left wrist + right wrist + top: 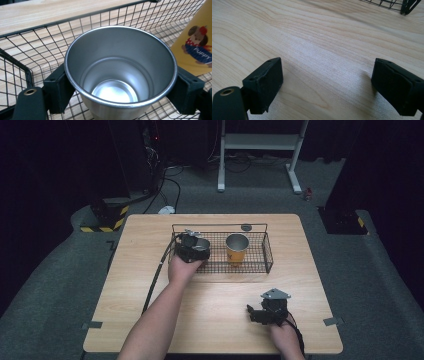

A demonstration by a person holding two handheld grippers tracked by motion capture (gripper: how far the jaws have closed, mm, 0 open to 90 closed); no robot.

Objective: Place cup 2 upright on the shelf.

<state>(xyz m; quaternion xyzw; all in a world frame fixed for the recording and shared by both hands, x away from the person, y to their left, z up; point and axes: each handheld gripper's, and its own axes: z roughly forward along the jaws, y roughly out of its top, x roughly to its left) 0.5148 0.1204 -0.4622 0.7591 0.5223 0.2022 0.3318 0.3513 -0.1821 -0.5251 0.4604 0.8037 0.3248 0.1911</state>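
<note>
Dark curtains and grey carpet surround the wooden desk (210, 310), so the pale top stands out well. On its far half sits a black wire basket (267, 251), low enough to reach into from above. Inside it, at the right, stands a yellow cup (237, 249). The left claw (194, 248) is clamped on a steel cup (120, 75) at the basket's left end, just above the mesh, probably to set it beside the yellow one. The right claw (260, 314) rests near the front edge, jaws apart, empty.

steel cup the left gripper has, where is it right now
The steel cup sits clamped in the left gripper, inside the left end of the wire basket, with the yellow puppy cup to its right.
</note>
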